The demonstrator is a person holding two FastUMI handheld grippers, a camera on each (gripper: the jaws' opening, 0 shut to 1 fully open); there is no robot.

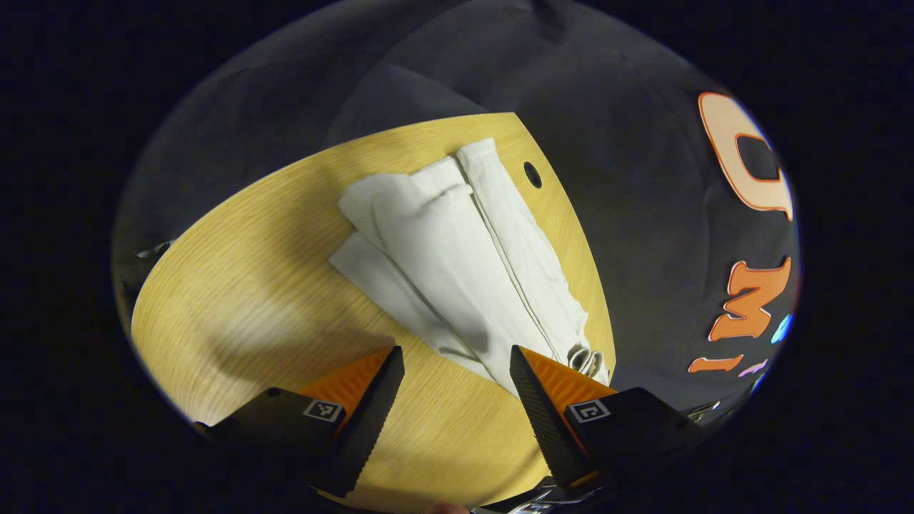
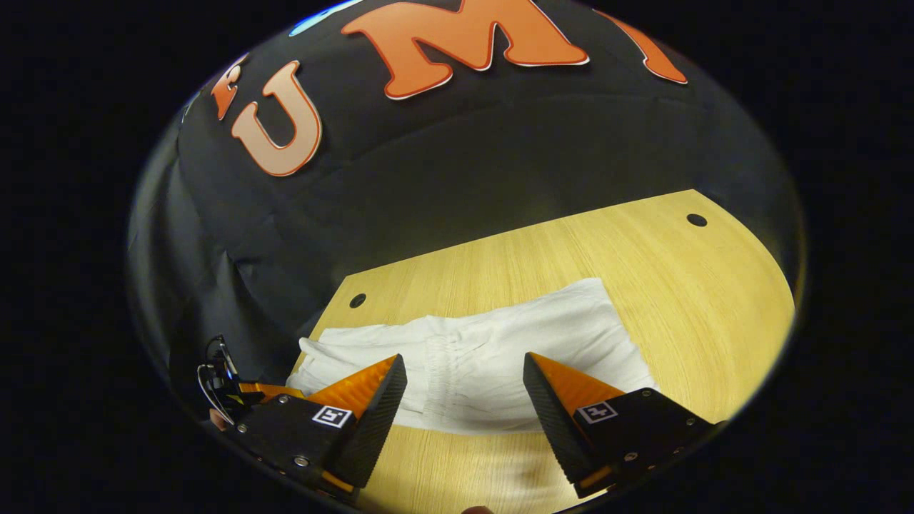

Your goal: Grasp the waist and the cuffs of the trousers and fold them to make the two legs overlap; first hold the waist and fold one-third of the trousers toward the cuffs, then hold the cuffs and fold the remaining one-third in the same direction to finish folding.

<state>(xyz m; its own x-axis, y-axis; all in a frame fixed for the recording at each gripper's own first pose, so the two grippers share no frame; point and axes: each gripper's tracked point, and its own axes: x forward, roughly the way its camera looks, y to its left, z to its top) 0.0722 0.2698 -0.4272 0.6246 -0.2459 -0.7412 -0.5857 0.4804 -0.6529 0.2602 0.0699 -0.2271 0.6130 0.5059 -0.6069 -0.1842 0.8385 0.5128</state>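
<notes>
White trousers point(image 1: 457, 250) lie on the wooden table point(image 1: 243, 300), legs overlapped and one end folded back over the middle. In the left gripper view they run from the far side of the table toward me, ending in a bunched end point(image 1: 584, 359) close to my right finger. My left gripper point(image 1: 457, 360) hovers open above the table, just short of that end, holding nothing. In the right gripper view the trousers point(image 2: 485, 353) stretch across the table point(image 2: 714, 300) in front of my right gripper point(image 2: 464, 368), which is open and empty above their near edge.
Black cloth walls close in behind the table. A round hole point(image 1: 532, 173) sits in the tabletop near the trousers' far end; two such holes point(image 2: 696, 220) point(image 2: 357, 300) mark the far edge in the right gripper view. Part of the other gripper with cables point(image 2: 225, 389) shows at lower left.
</notes>
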